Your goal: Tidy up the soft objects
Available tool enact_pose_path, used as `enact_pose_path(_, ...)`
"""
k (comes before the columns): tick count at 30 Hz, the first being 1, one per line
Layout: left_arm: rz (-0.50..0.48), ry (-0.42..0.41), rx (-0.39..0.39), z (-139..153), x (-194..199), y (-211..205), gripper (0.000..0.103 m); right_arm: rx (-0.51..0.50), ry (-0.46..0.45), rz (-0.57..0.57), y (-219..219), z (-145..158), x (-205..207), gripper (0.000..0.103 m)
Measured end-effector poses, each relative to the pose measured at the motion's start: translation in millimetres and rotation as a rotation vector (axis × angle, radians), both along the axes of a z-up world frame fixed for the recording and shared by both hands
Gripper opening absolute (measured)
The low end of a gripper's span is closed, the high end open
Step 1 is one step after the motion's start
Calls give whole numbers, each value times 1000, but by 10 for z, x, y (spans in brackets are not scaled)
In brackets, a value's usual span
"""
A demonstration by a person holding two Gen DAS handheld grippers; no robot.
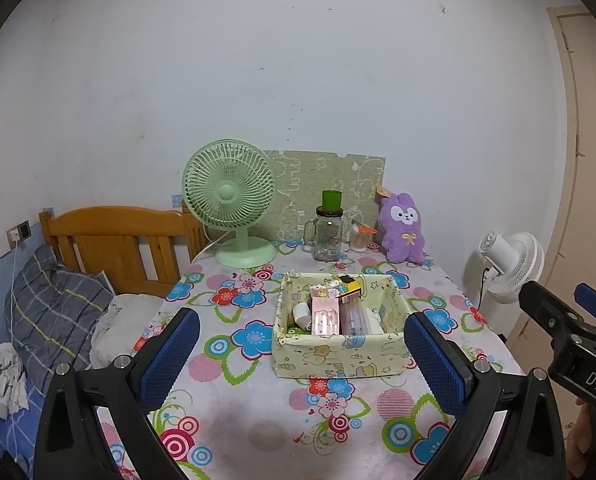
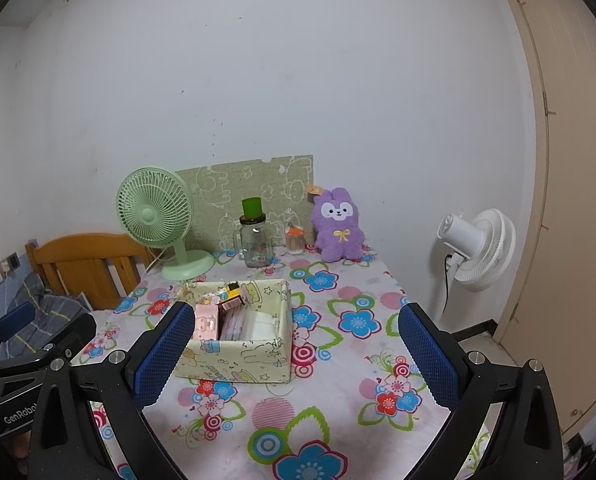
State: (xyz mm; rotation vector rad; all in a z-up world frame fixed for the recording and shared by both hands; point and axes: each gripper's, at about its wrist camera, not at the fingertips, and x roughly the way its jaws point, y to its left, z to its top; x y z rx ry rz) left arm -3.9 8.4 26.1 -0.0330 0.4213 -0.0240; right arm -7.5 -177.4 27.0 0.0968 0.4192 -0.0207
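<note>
A purple plush bunny (image 1: 402, 229) sits upright at the back right of the floral table, against the wall; it also shows in the right wrist view (image 2: 339, 226). A pale yellow fabric box (image 1: 340, 326) stands mid-table, filled with small packets and rolled cloths; the right wrist view shows it left of centre (image 2: 241, 334). My left gripper (image 1: 300, 354) is open and empty, hovering in front of the box. My right gripper (image 2: 293, 354) is open and empty, above the table to the right of the box.
A green desk fan (image 1: 233, 204), a glass jar with green lid (image 1: 329, 232) and a small toothpick jar (image 1: 362, 238) stand at the back. A white fan (image 2: 478, 248) stands right of the table. A wooden bed with a plaid pillow (image 1: 53, 312) lies left.
</note>
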Motion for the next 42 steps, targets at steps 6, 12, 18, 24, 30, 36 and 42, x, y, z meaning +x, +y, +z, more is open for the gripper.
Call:
enact_pose_path(6, -11, 0, -1, 0, -9, -23, 103, 1, -3, 3, 15, -6, -9, 103)
enact_pose_path(12, -9, 5, -1, 6, 2, -31, 103, 4, -3, 2, 21, -6, -10, 103)
enact_pose_path(18, -12, 0, -2, 11, -5, -26, 103, 2, -5, 2, 22, -6, -13, 103)
enact_pose_path(24, -7, 1, -5, 9, -5, -16, 103, 3, -2, 4, 26, -5, -14, 103)
enact_pose_path(30, -7, 2, -6, 10, -1, -10, 103, 3, -2, 7, 39, -4, -12, 103)
enact_pose_path(36, -7, -2, -3, 4, -5, -16, 103, 3, -2, 6, 46, -6, -9, 103)
enact_pose_path(42, -10, -4, -3, 3, -8, -26, 103, 6, -1, 7, 50, -8, -10, 103)
